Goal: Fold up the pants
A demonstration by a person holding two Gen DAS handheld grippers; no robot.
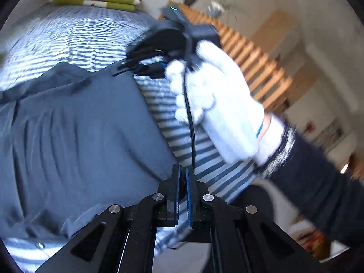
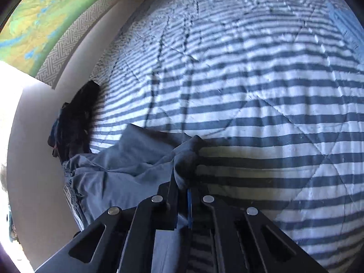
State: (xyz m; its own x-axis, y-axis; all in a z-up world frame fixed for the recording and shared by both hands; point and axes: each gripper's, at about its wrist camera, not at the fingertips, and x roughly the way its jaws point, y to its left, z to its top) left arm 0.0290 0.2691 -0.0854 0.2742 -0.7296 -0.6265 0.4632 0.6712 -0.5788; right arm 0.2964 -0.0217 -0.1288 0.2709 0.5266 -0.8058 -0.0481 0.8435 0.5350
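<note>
1. Pants: soft grey-blue cloth, creased, lying on the striped quilt near its edge, a dark heap beside them.
2. Right gripper pinches a bunched fold, with the rest of the cloth trailing left of it.
3. Left gripper, pressed nearly together, holds nothing; the pants lie to its left.
4. Right hand wears a white knit glove.

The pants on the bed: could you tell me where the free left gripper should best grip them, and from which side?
Probably the pants' straight outer edge by the left gripper, approached from the striped bedspread side: it lies flat and unobstructed there.
</note>
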